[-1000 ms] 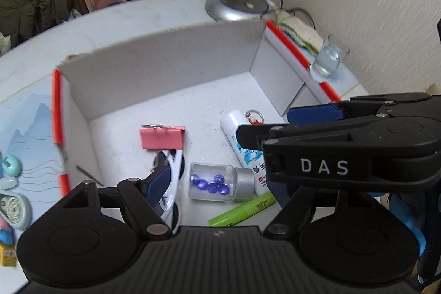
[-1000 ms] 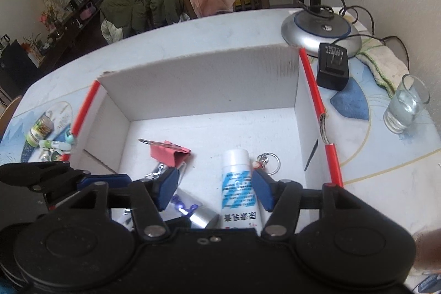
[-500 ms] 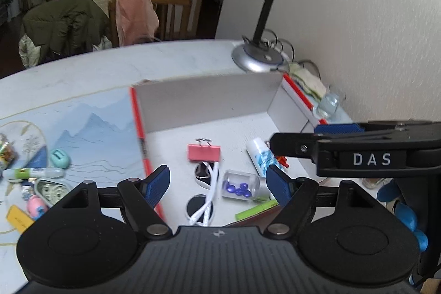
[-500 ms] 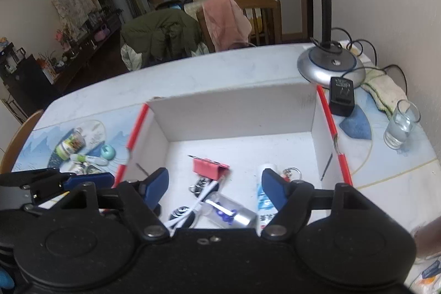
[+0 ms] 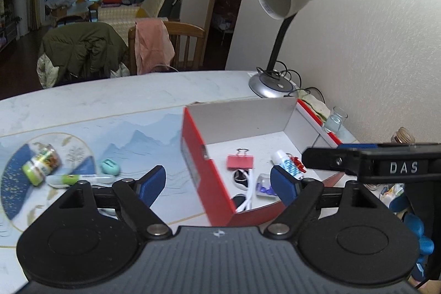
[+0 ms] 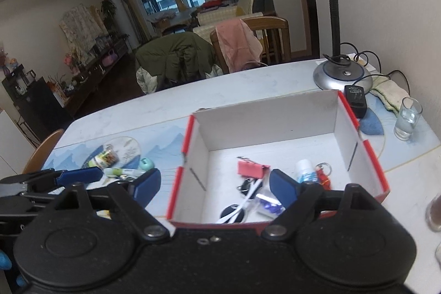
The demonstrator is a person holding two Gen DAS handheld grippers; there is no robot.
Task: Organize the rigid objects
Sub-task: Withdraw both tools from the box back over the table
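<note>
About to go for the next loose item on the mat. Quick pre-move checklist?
1. Left gripper carries nothing: ok, jaws opening, nothing between them.
2. Right gripper carries nothing: ok, jaws opening, nothing between them.
3. Red box upright and open on top: ok.
4. Earlier items lie inside it: ok, binder clip, white tube and bead vial on its floor.
5. Loose items remain left of the box: ok, green-lidded jar, teal case, green-and-white pen.
6. Water glass clear of the box: ok.
</note>
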